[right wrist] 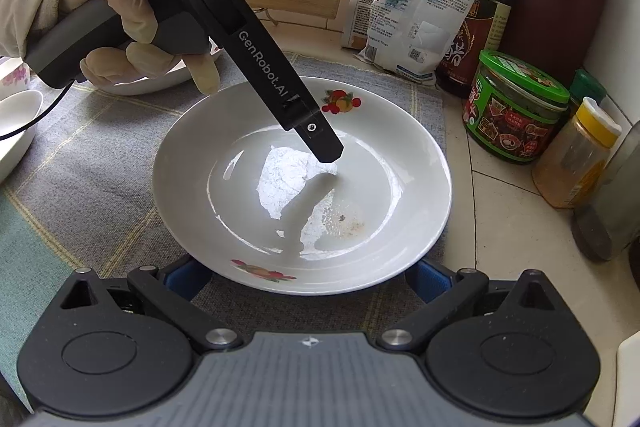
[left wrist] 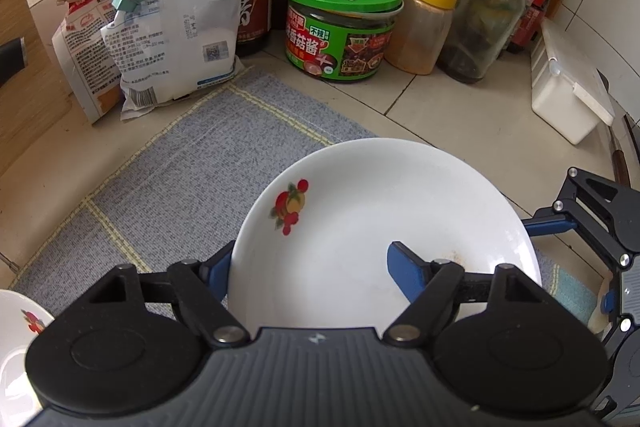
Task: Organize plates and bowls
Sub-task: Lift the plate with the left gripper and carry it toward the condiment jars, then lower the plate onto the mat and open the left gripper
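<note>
The tiled cream kitchen counter (left wrist: 460, 107) runs into a corner crowded with condiments, and a grey woven placemat with pale yellow lines (left wrist: 180, 187) covers its near part. On that mat sits the shallow white ceramic plate with red fruit decals (right wrist: 304, 187), faintly stained near its centre.

The left gripper (left wrist: 310, 267) straddles the plate's near rim, one blue finger under the outside edge, the other over the inside; the jaws look closed on the rim, though contact is hard to confirm. The right gripper (right wrist: 304, 277) has its jaws spread wide, one blue finger at either side of the plate's near edge, holding nothing.

The step in hand appears to be picking this plate up. Next it likely needs lifting level and carrying to the other white dishes (right wrist: 16, 131) at the mat's left, where a stack could form; the thin rim could slip.

Behind stand clipped paper bags (left wrist: 160, 27), a dark sauce bottle (right wrist: 480, 7), a green-lidded jar of mushroom sauce (left wrist: 342, 27) and a yellow-capped spice jar (left wrist: 428, 23).
</note>
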`<move>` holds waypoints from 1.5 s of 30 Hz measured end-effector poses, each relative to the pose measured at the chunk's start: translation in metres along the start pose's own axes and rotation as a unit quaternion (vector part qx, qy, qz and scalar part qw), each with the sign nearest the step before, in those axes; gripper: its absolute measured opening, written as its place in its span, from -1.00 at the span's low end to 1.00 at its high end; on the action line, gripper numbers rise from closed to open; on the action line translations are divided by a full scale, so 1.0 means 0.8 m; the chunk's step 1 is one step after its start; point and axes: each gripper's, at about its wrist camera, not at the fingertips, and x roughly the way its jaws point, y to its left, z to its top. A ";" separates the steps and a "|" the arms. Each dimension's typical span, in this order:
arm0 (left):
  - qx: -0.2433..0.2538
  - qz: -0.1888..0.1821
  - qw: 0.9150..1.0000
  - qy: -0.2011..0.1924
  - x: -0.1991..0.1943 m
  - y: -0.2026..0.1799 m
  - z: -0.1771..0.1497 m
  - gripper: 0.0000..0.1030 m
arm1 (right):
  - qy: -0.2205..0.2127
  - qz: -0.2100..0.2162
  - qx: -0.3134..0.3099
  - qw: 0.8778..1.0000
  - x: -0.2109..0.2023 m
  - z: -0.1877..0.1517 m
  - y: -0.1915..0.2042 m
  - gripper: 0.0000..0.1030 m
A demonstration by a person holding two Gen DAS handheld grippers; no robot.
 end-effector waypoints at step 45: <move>-0.142 0.144 0.969 -0.142 -0.233 -0.161 -0.277 0.72 | -0.062 0.010 0.105 0.993 -0.149 -0.083 0.125 1.00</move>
